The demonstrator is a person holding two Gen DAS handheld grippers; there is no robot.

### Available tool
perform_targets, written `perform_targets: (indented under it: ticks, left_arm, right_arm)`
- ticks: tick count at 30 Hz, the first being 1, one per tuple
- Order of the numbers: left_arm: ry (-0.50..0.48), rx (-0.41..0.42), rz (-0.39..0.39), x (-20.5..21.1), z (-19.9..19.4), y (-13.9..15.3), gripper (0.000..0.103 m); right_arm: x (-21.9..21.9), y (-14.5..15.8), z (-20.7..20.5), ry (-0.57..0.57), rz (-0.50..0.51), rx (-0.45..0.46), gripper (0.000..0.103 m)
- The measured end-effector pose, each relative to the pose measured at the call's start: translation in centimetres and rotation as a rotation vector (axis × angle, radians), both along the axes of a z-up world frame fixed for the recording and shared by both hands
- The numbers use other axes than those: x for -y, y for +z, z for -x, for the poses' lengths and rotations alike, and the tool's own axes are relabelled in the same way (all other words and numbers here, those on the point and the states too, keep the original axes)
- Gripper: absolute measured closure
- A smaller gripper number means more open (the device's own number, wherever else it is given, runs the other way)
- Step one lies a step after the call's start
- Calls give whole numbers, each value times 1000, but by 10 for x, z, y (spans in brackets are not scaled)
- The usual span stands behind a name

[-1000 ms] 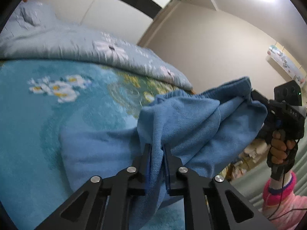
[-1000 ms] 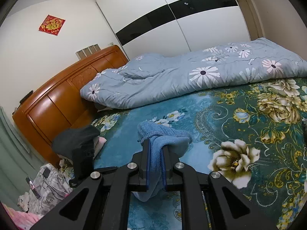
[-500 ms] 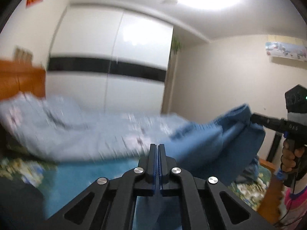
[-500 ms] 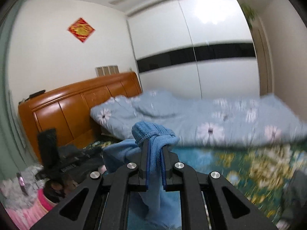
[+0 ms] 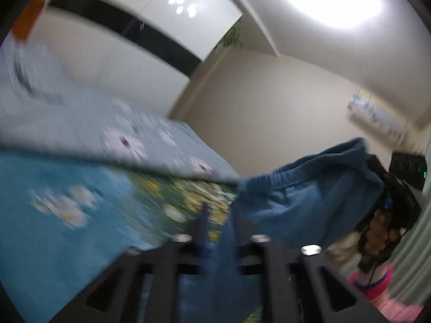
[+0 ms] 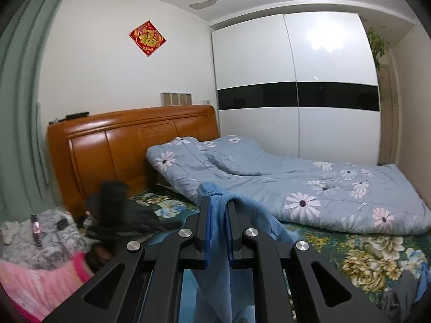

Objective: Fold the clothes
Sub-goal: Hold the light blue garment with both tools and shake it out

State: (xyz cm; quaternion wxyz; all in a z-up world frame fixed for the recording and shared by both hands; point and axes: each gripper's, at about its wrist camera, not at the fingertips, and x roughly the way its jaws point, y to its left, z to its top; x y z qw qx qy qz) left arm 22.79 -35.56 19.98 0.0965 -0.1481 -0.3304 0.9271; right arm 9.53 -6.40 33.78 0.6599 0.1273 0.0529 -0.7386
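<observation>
A blue fleece garment (image 5: 304, 196) with an elastic waistband hangs in the air between my two grippers, above the bed. My left gripper (image 5: 219, 215) is shut on one part of it; the view is blurred. The right gripper shows at the far right of the left wrist view (image 5: 377, 169), held by a hand, with the cloth's other end in it. In the right wrist view my right gripper (image 6: 218, 202) is shut on the blue garment (image 6: 215, 255), which drapes down between the fingers. The left gripper (image 6: 129, 215) shows dark and blurred at the left.
The bed has a teal floral sheet (image 6: 363, 258) and a light blue daisy quilt (image 6: 309, 188) along its far side. An orange wooden headboard (image 6: 129, 145) stands left, a white wardrobe (image 6: 296, 80) behind. A pile of clothes (image 6: 40, 234) lies at the left.
Both grippers stayed raised off the bed with the garment stretched between them. The left wrist view has swung back down towards the bed; the right wrist view turned slightly right and steadied.
</observation>
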Motion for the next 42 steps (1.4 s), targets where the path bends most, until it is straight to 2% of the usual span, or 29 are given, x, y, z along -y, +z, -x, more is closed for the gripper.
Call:
perform_targets:
  ticks: [2, 5, 7, 8, 10, 13, 17, 19, 20, 21, 22, 23, 24, 25, 27, 32, 36, 40, 42]
  left_arm:
    - [-81, -18, -122, -3, 20, -18, 17]
    - [-215, -47, -340, -7, 48, -50, 13]
    - [-254, -37, -446, -9, 64, -67, 5]
    - [-250, -20, -470, -9, 69, -74, 1]
    - [-285, -6, -514, -11, 78, -89, 1]
    - [-402, -19, -636, -22, 85, -102, 1]
    - [-458, -21, -698, -32, 83, -108, 2]
    - [-492, -55, -721, -33, 79, -109, 3]
    - [-505, -75, -727, -33, 76, -107, 7]
    - [-494, -82, -698, -34, 71, -102, 17]
    - [-482, -88, -670, -34, 67, -96, 23]
    - [-471, -95, -641, -35, 62, -91, 39]
    - [-458, -100, -612, -35, 58, -85, 61]
    - [-439, -93, -580, -36, 55, -77, 70]
    - [-391, -81, -510, -39, 47, -62, 95]
    - [-247, -116, -337, -36, 23, -20, 97]
    - [-100, -184, -117, -36, -26, 52, 97]
    - [-16, -259, 54, -48, -75, 115, 97]
    - [21, -281, 107, -52, -99, 146, 97]
  right_arm:
    - [-7, 1, 2, 26, 14, 19, 93]
    - [-11, 2, 2, 21, 5, 13, 93]
    - [-12, 2, 0, 15, -6, 7, 93]
    - [-12, 2, -1, 14, -10, 5, 93]
    - [-13, 1, -2, 12, -17, -2, 93]
    - [-16, 0, -2, 11, -19, 4, 93]
    - [-21, -2, 0, 6, -12, 28, 93]
    - [-23, -3, 1, -6, -17, 35, 93]
    - [-24, -3, 3, -13, -22, 41, 93]
    - [-25, -4, 5, -19, -25, 47, 93]
    - [-26, -5, 6, -24, -24, 54, 93]
    - [-28, -5, 7, -30, -21, 62, 93]
    - [-30, -5, 9, -36, -19, 69, 93]
    - [-32, -5, 10, -41, -15, 76, 93]
    - [-35, -4, 11, -48, -6, 88, 93]
    - [-45, 4, 10, -69, 19, 103, 93]
    - [-54, 16, 3, -76, 52, 93, 93]
    - [-70, 38, -17, -44, 129, 44, 93]
    - [-79, 52, -30, -22, 166, 5, 93]
